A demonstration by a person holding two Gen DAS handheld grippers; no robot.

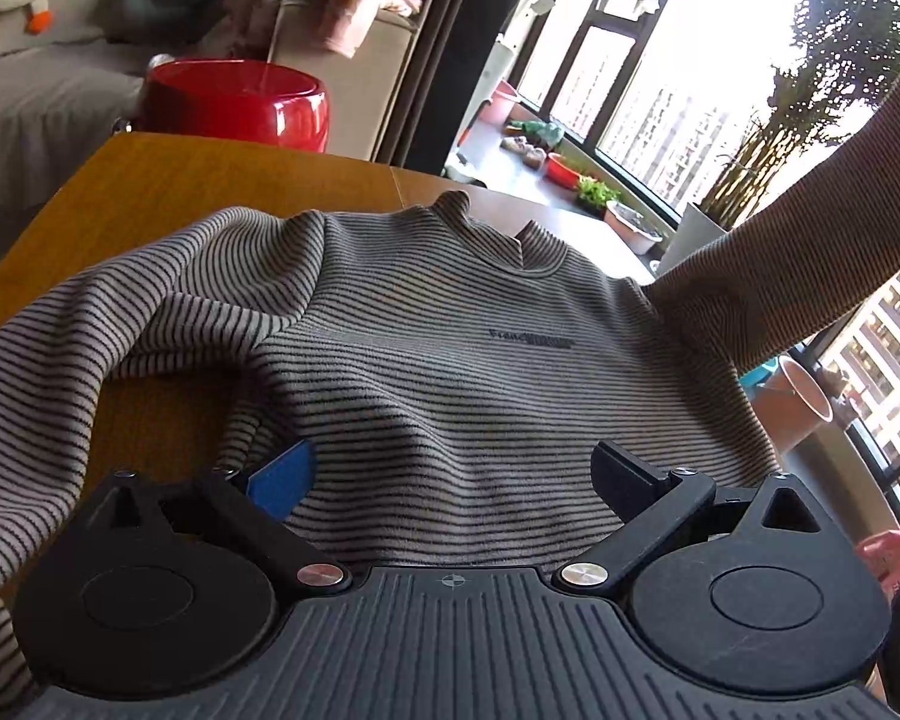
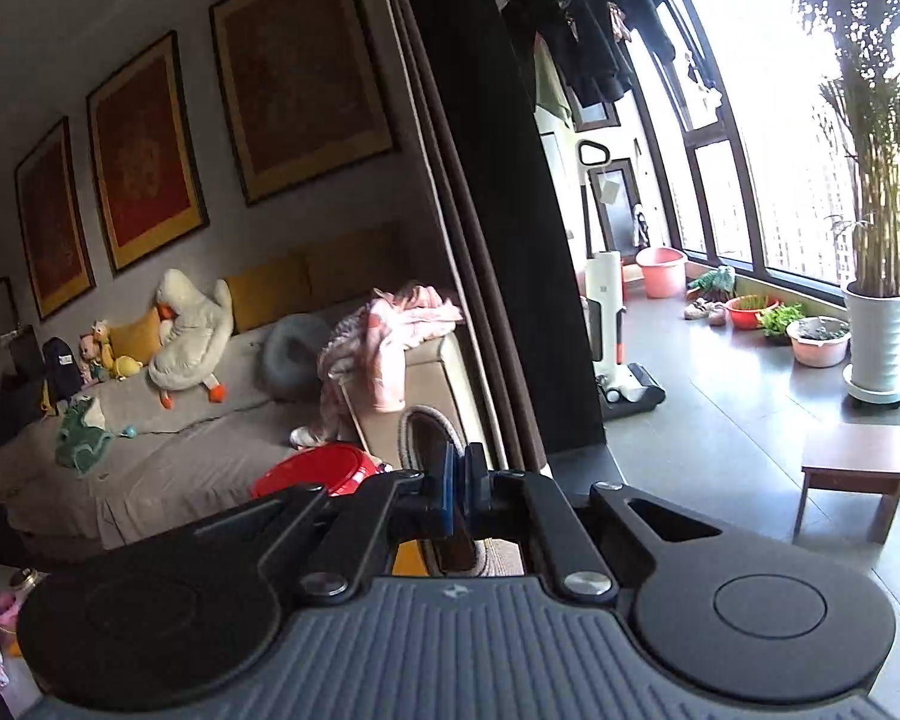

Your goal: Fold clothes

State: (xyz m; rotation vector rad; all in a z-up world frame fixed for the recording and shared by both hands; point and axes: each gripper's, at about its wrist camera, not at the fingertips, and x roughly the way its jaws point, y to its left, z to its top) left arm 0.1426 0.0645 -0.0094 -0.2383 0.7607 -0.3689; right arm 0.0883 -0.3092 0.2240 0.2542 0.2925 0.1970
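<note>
A grey sweater with thin black stripes (image 1: 438, 324) lies front up on the wooden table (image 1: 180, 180), collar at the far side. Its left sleeve (image 1: 120, 300) is rumpled across the table to the left. Its right sleeve (image 1: 810, 240) is pulled up off the table toward the upper right. My left gripper (image 1: 453, 474) stands open at the near hem, which bulges up between the blue-padded finger (image 1: 282, 474) and the black one. In the right wrist view my right gripper (image 2: 463, 480) is held high and shut on the sleeve cuff (image 2: 423, 438), which loops above the fingers.
A red round stool (image 1: 240, 102) stands just past the table's far edge, with a sofa (image 1: 30, 90) and pink clothes (image 1: 342, 0) on its arm behind it. To the right are tall windows, potted plants (image 2: 876, 330) and a small wooden stool (image 2: 858, 468) on the floor.
</note>
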